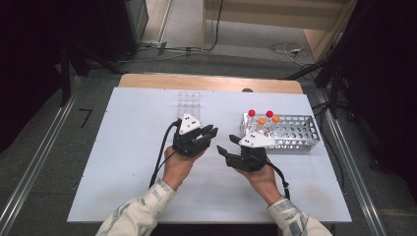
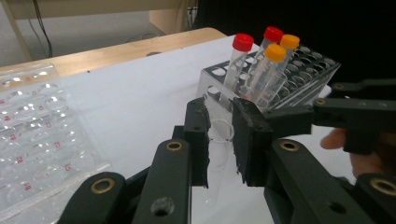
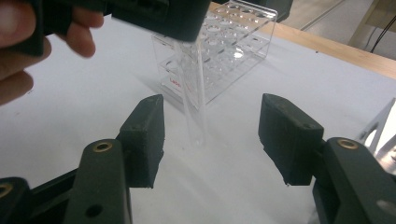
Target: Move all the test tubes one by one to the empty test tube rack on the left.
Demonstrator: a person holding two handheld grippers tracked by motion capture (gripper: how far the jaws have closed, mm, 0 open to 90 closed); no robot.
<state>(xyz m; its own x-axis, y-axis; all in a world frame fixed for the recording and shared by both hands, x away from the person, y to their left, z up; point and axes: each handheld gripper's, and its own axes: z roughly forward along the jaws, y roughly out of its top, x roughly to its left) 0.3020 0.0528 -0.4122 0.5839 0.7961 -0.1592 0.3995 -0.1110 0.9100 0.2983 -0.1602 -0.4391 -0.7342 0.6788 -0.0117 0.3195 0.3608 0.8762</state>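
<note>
While left gripper [image 2: 219, 140] clamped clear uncapped tube [image 2: 219, 154] between pads | right gripper [image 3: 210, 135] jaws wide, empty, tube ahead between them

Even overhead light brightens the matte white tabletop [image 1: 128, 162] with soft shadows, dark room edges, and blurred close-up gripper views.

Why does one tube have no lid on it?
The clear tube pinched in the left tool is open at the top, while the four tubes standing in the metal rack wear red or orange caps. Nothing looks spilled or broken.
</note>
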